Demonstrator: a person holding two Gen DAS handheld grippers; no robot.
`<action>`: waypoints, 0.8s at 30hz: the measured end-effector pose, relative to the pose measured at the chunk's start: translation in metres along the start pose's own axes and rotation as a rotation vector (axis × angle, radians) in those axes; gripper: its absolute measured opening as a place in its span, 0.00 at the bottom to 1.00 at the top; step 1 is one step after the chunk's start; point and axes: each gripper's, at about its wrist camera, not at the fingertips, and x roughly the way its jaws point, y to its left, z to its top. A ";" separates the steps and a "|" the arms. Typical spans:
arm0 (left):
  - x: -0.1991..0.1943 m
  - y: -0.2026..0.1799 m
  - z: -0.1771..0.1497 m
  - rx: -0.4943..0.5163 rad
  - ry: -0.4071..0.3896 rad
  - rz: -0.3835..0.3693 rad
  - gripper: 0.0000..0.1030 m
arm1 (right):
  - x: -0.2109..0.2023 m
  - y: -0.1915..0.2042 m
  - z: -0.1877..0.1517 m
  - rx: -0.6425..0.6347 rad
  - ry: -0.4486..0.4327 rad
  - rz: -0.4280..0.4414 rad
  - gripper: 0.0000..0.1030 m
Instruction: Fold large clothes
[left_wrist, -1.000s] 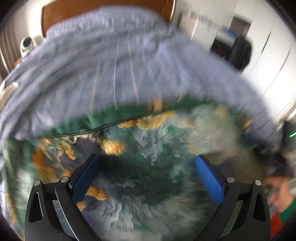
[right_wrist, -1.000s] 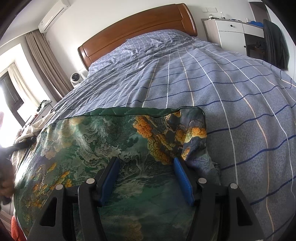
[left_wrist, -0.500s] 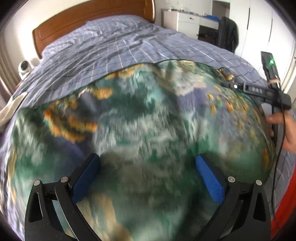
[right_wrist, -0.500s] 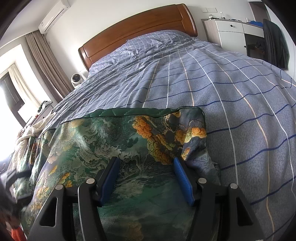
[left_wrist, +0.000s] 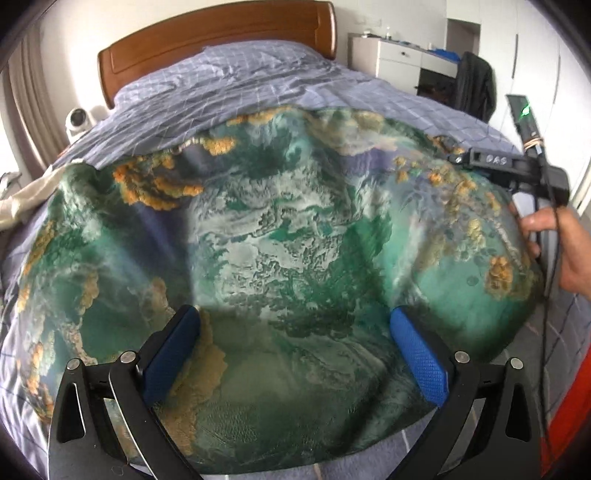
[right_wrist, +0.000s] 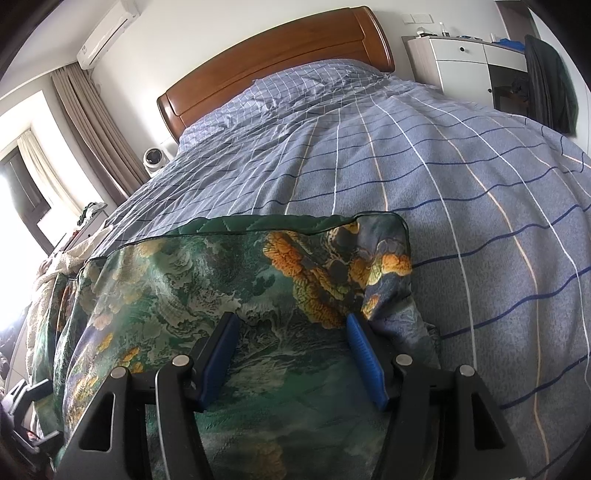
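on the checked duvet (right_wrist: 424, 155), green garment (left_wrist: 295, 240) spread; headboard (right_wrist: 280, 62) beyond

Daylight fills both my feeds. On the right wrist view the window (right_wrist: 22, 206) at far left is blown out to pure white, and light falls from that side across the bed cover (right_wrist: 424, 177), which reads crisp, grid lines sharp. The garment (left_wrist: 295, 240) on the left wrist view looks soft and slightly smeared, with pale sheen on its satin surface and a dim patch low between my fingers (left_wrist: 419, 360). Both lenses bend straight lines hard toward the rim, and the corners go black with vignetting.
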 end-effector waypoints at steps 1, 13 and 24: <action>0.002 -0.001 0.000 0.004 0.003 0.009 0.99 | 0.000 0.000 0.000 0.000 0.000 -0.001 0.60; 0.008 -0.003 0.003 0.012 0.016 0.022 0.99 | 0.001 0.000 0.001 -0.003 0.000 -0.003 0.60; 0.008 -0.003 0.002 0.011 0.015 0.023 0.99 | 0.001 -0.001 0.001 -0.001 0.000 0.000 0.60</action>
